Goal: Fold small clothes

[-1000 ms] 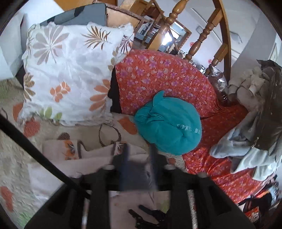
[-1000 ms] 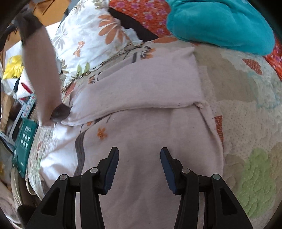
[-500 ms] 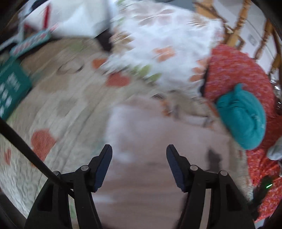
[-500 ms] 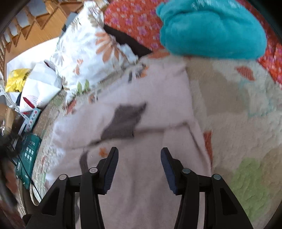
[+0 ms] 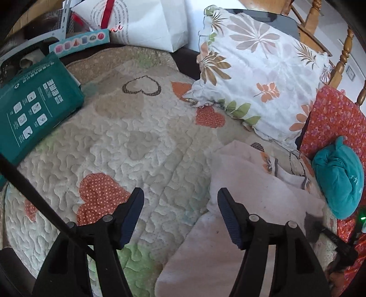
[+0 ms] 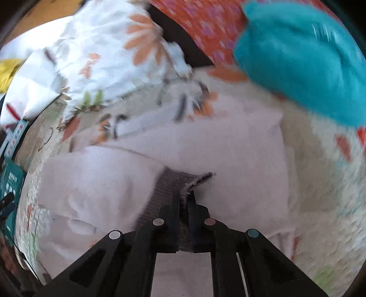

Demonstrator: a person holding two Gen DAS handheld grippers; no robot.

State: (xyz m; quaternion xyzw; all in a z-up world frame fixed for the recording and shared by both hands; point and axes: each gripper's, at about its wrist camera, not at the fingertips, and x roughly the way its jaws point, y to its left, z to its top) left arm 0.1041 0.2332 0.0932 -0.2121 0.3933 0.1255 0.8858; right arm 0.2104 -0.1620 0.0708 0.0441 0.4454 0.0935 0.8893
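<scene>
A pale pink garment (image 5: 249, 196) with orange flower print lies on the quilted bed cover (image 5: 137, 141), partly folded. My left gripper (image 5: 180, 205) is open and empty, hovering above the quilt at the garment's left edge. In the right wrist view my right gripper (image 6: 185, 201) is shut on the garment's grey ribbed cuff (image 6: 176, 185), with the pink cloth (image 6: 228, 155) spread beyond it. The right gripper also shows at the far right of the left wrist view (image 5: 320, 228), holding the grey cuff.
A floral pillow (image 5: 258, 75) and a red flowered cushion (image 5: 336, 123) lie behind the garment. A teal bundle (image 5: 338, 176) sits at its right. A green box (image 5: 32, 109) and a white paper bag (image 5: 146, 20) lie at the left. Wooden railing stands behind.
My right gripper has closed on the grey cuff, having been open above the garment. My left gripper, earlier shut on the cuff, opened and swung left over the quilt.
</scene>
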